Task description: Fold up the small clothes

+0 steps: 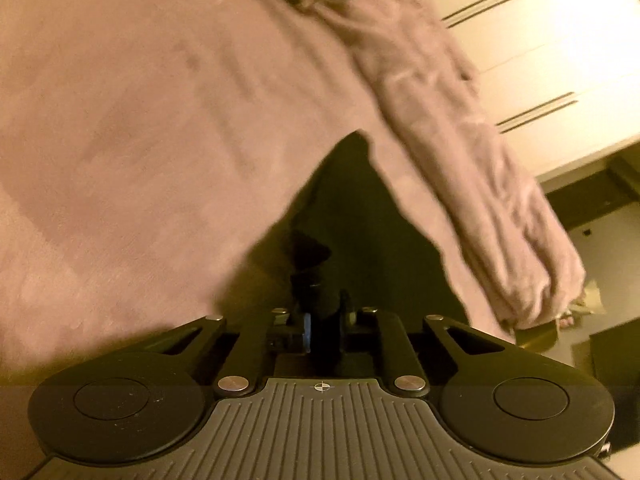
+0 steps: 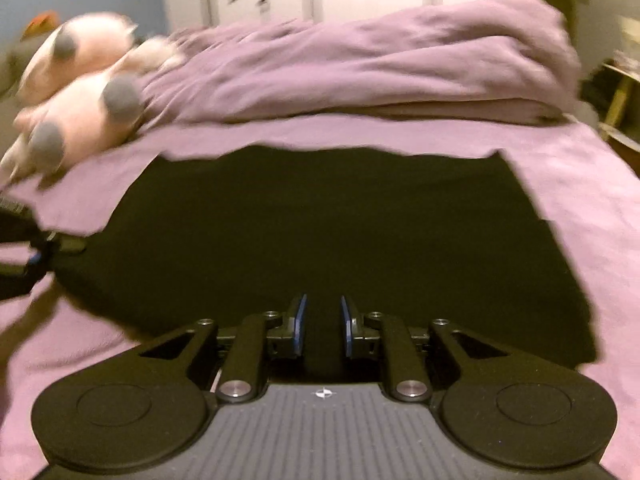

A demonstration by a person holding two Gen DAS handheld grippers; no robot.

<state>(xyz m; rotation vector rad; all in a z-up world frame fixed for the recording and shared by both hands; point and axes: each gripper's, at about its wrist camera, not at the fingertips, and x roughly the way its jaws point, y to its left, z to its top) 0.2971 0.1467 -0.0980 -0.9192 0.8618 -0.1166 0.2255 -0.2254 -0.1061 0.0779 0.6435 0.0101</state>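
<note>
Garment (image 2: 320,224), dark and spread flat on the pink bedsheet (image 2: 580,184), runs from 9 to 3 o'clock ahead of the right gripper (image 2: 323,324), whose fingers pinch its near edge. The left gripper (image 1: 324,320) is closed on a corner of the same cloth, which rises toward 12 o'clock. A rumpled pink duvet (image 2: 380,64) lies beyond at 12, and a pink plush toy (image 2: 80,112) at 10 o'clock.
</note>
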